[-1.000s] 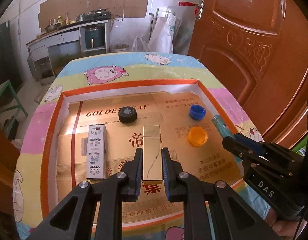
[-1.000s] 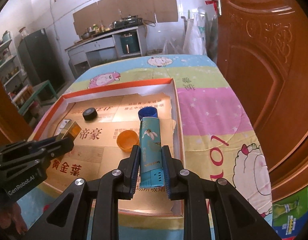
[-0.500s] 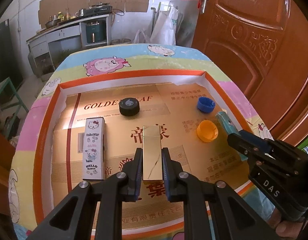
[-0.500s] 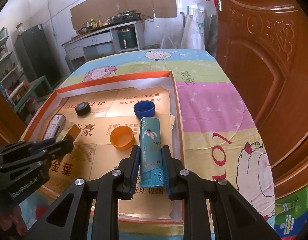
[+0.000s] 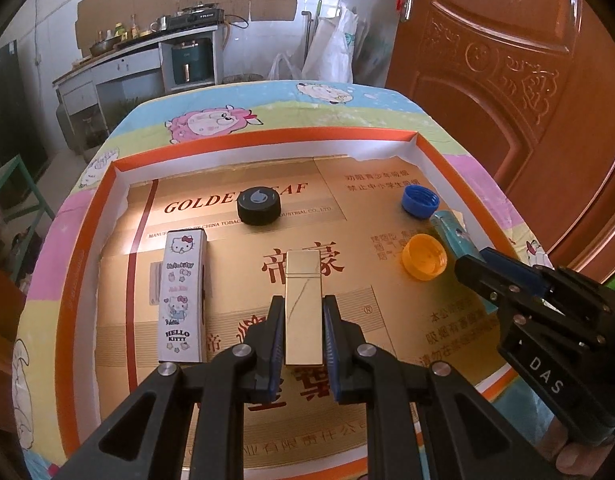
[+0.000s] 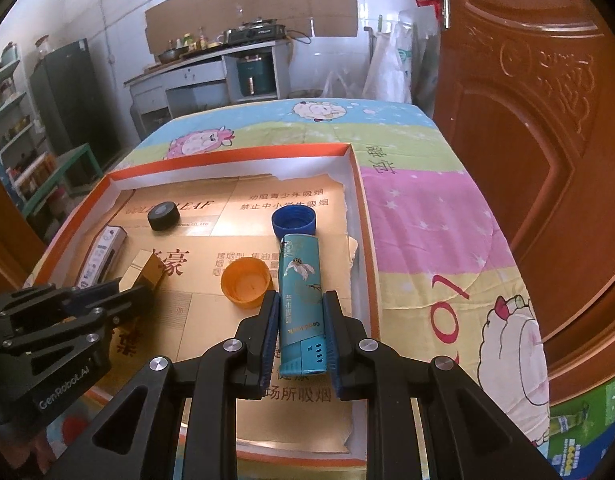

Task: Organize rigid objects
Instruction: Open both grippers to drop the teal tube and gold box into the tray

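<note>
The gold lighter point(image 5: 303, 304) lies lengthwise in the middle of the shallow orange-rimmed box point(image 5: 263, 136), and the left hand-held gripper point(image 5: 303, 340) is clamped on its near end. Over on the right side of the box, the right hand-held gripper point(image 6: 299, 332) squeezes the lower half of the teal lighter point(image 6: 301, 292), which points away from the camera. The orange bottle cap point(image 6: 245, 280) sits open side up just left of the teal lighter, perhaps touching it, and the blue bottle cap point(image 6: 294, 220) sits at its far tip. The Hello Kitty box point(image 5: 182, 296) lies just left of the gold lighter, parallel to it. The black cap point(image 5: 258, 206) rests farther back. The box sits on a tabletop with a cartoon sheep cloth point(image 6: 427, 216).
</note>
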Motion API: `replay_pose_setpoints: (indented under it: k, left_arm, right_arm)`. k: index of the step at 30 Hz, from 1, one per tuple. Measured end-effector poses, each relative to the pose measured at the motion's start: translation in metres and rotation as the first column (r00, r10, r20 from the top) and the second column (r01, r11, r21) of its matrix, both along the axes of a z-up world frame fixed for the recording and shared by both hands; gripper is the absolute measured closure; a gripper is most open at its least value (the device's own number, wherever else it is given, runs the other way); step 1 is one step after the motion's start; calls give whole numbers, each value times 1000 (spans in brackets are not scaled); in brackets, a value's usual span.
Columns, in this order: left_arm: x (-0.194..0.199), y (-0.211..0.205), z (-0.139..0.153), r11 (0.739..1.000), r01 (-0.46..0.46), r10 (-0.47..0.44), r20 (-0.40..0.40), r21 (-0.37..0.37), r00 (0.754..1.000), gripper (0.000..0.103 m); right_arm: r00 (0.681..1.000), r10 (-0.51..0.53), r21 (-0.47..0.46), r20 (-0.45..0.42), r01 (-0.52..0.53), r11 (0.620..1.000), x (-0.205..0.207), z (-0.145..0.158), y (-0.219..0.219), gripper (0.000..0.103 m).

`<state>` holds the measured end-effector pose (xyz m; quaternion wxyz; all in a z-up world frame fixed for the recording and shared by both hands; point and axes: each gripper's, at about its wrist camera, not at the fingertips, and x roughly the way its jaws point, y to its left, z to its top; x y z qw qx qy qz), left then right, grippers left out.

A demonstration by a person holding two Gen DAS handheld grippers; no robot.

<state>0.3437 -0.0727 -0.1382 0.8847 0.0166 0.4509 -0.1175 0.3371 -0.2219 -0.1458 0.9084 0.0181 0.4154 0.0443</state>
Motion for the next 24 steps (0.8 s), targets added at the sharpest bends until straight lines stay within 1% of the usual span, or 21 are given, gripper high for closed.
replay_pose_setpoints:
  k: [4,9,12,14,15,16,17,18,19,24]
  left_arm:
    - [-4,1,0,1000,1,0,24,-13,1000,84]
    - [-5,2,1,999,12,-11,29,-34,1000,84]
    - [-9,3,6,999,15,-13,55,-34,998,84]
    - [-11,4,10,999,14,-12,68,-39,998,83]
    - [-12,5,12,999,16,-14,71,-41,997,80]
    - [-14,5,13,999,19,-15,75,-40,997,73]
    - [-15,5,15,999,20,-17,80,-36,997,69]
    - [-17,5,16,999,22,-19,84,-33,996,60]
    - [-18,5,17,999,22,-19,88,-30,996,53]
    - [-24,11,23,1000,7,-4,103,-29,995,52]
  right_arm:
    - [1000,3,-11,6,-3,1000,0,-1,2,81]
    - [1000,2,-18,12,-2,1000,-1,-1,2,80]
    - [999,-11,-24,35,12,1000,-3,2,0,74]
    - [999,-12,1,50,12,1000,-5,6,-3,68]
    - [998,-10,8,55,10,1000,-6,7,-3,66]
    - [998,-7,13,60,6,1000,-7,8,-3,60]
    - [998,-4,12,63,3,1000,-8,9,-2,58]
    - [998,-2,11,65,1,1000,-8,10,-1,58]
    - [998,0,12,65,-1,1000,-9,10,-1,58]
    - [998,1,21,65,-2,1000,-12,11,-1,58]
